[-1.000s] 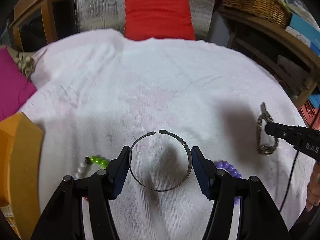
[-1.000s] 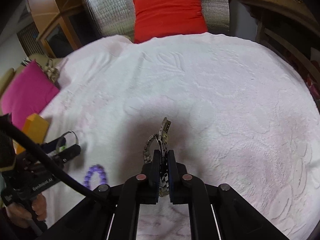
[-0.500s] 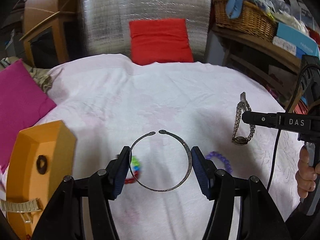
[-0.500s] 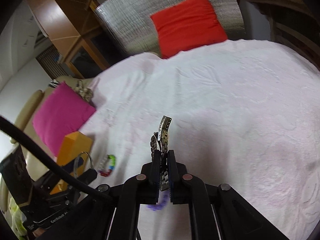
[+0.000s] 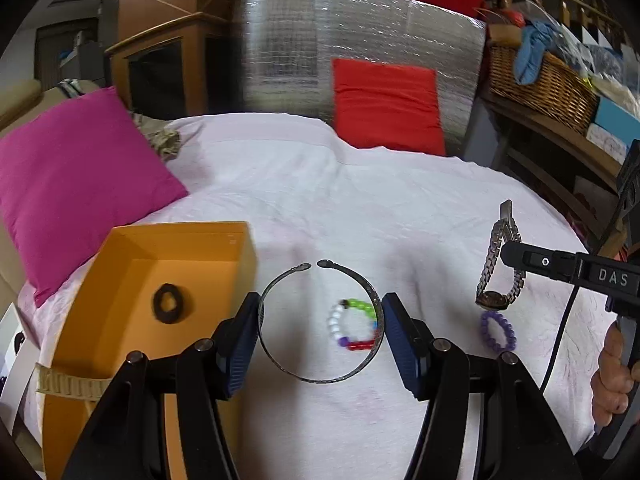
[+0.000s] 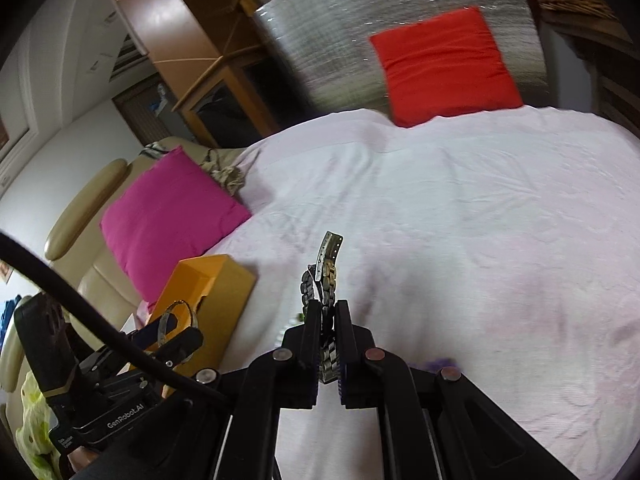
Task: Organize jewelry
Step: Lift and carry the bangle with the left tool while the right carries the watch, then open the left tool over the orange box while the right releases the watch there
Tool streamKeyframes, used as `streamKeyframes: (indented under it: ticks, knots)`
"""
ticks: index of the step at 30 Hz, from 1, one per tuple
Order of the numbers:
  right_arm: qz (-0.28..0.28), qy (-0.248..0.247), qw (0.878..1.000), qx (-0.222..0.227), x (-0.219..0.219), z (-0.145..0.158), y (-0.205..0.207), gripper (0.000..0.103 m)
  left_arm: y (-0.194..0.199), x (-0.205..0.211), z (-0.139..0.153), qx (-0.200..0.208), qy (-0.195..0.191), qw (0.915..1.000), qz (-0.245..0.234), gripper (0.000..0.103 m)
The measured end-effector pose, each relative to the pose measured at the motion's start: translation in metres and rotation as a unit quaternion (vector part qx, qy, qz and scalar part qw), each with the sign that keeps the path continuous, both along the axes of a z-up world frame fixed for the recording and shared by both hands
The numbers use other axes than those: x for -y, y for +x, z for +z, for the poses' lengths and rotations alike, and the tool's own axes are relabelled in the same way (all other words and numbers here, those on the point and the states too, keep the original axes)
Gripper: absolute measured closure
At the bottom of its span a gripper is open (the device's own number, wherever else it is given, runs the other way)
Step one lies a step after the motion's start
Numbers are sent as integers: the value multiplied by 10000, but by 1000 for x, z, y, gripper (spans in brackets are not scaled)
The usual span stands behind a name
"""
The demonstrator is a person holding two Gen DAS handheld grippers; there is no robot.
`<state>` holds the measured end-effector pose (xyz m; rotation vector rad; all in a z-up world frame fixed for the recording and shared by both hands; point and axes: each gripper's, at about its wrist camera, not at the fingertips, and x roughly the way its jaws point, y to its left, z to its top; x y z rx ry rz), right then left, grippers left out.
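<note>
My left gripper point(image 5: 320, 320) is shut on a thin silver bangle point(image 5: 276, 284), holding it flat above the white cloth beside the open orange box point(image 5: 120, 248). A black ring point(image 5: 171, 303) lies in that box. Below the bangle a multicoloured bead bracelet point(image 5: 354, 325) rests on the cloth, and a purple bead bracelet point(image 5: 498, 331) lies to its right. My right gripper point(image 6: 328, 320) is shut on a metal watch point(image 6: 325, 276), whose band sticks up past the pads; in the left wrist view the watch point(image 5: 496, 276) hangs above the purple bracelet.
A magenta cushion point(image 5: 76, 176) lies left of the box, a red cushion point(image 5: 388, 108) leans on a silver foil panel point(image 5: 360, 32) at the back. A wicker basket point(image 5: 540, 80) stands on shelves at right. A beige strap point(image 5: 68, 384) hangs over the box's near wall.
Both grippers rose and swung left with their loads. The orange box has come fully into the left wrist view, and the bead bracelets now show under and beside the bangle.
</note>
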<state>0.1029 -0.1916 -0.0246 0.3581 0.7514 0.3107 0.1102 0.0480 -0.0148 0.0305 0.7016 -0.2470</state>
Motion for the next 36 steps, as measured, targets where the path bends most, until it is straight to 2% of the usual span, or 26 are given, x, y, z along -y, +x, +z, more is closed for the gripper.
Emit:
streamKeyframes:
  ticks: [8,21,30,36]
  knots:
    - [432,52,9989,150,-53,12,7,96,-1,-47,3,87,-69,9987,495,41]
    - [960,-216,9951,128,-147,16,36,96,8,-110,-2,28,-287,9929,1158,41]
    - [1319,-366,9906,-11,-211,11,65,96,22,-145,-20,-288,-253,9836,1760,41]
    - [1304,-430,9904,-186,-228,-4,87,96,45,-166,-32,-523,-509,9746,2116,41]
